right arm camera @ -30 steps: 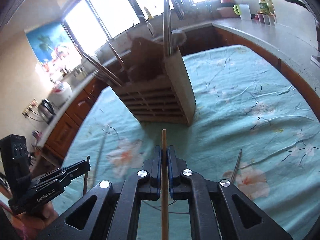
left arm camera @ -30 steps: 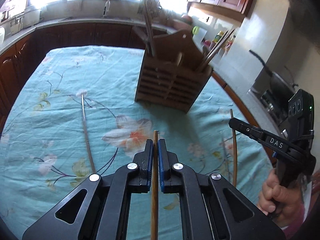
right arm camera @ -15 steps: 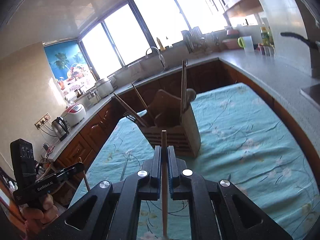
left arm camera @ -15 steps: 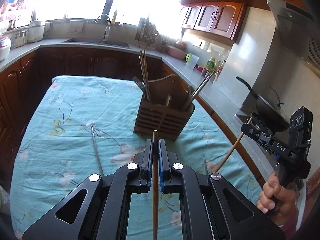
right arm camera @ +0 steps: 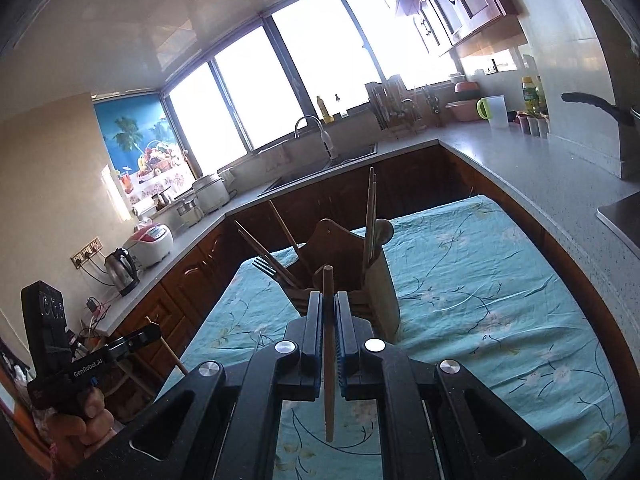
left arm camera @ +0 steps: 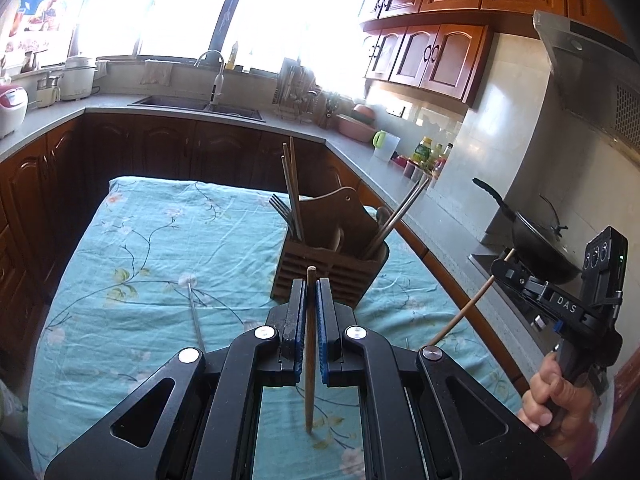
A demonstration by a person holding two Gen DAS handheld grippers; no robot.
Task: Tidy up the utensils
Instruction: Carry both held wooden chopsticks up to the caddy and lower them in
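A wooden utensil holder [left arm camera: 332, 256] stands on the table with chopsticks, a fork and a spoon in it; it also shows in the right wrist view [right arm camera: 352, 280]. My left gripper [left arm camera: 311, 292] is shut on a wooden chopstick [left arm camera: 310, 360], held above the table in front of the holder. My right gripper [right arm camera: 329, 304] is shut on another wooden chopstick [right arm camera: 329, 360], also raised and facing the holder. The right gripper shows at the right of the left wrist view [left arm camera: 504, 268] with its chopstick [left arm camera: 460, 316]. A metal chopstick [left arm camera: 196, 316] lies on the cloth to the left.
The table carries a teal floral cloth [left arm camera: 160, 248]. Dark wood cabinets and a grey counter [right arm camera: 520, 152] ring the table, with a sink [left arm camera: 200, 104], a wok [left arm camera: 540, 248] on the stove, a kettle [right arm camera: 120, 272] and rice cookers.
Both grippers have risen and tilted up with their chopsticks, so the holder now looks farther and lower. The jaws stay shut.
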